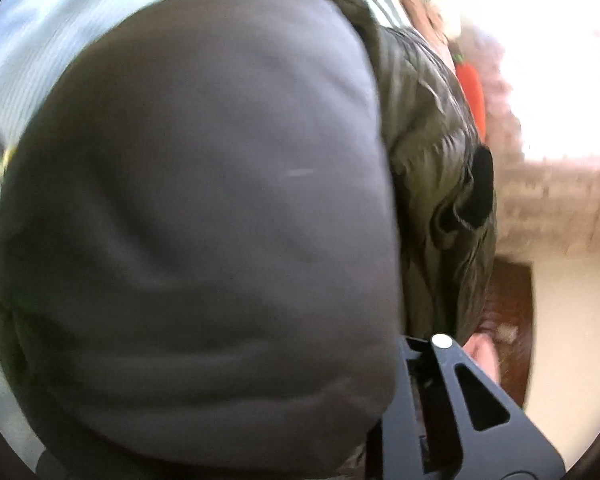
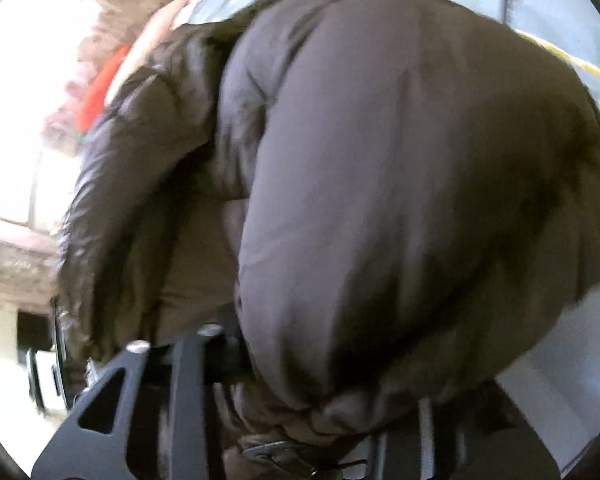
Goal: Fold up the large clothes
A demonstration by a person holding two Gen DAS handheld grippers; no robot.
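Evidently the padded jacket [image 1: 204, 208], a large puffy garment in dull grey-brown with an olive quilted lining [image 1: 428, 168] showing at its edge, is bunched up close in front of both cameras, so that it fills most of each view. In the left wrist view its smooth outer face bulges from the centre out to nine o'clock, with the quilted part exposed at about two o'clock. In the right wrist view the jacket [image 2: 400, 184] swells from the centre toward three o'clock, and the shiny quilted fold [image 2: 112, 184] hangs at nine o'clock.

The garment is lifted at its near hem, judging by how the fabric gathers at six o'clock in both views. Such a two-point hold would be expected if one half is to be carried over the other in a fold.

The left gripper [image 1: 404, 392] is seen at five o'clock with only one dark finger exposed; the other is buried under cloth, and the jaws are drawn nearly together on the jacket's edge. The right gripper [image 2: 236, 360] sits at six to seven o'clock, its jaws likewise narrowed on a bunched hem, where a small metal buckle [image 2: 272, 452] is pinched near the base.

Beneath the jacket a pale striped sheet [image 1: 60, 40] is spread, visible at eleven o'clock in the left view. Beyond it, a red object [image 2: 100, 92] and a bright window are blurred
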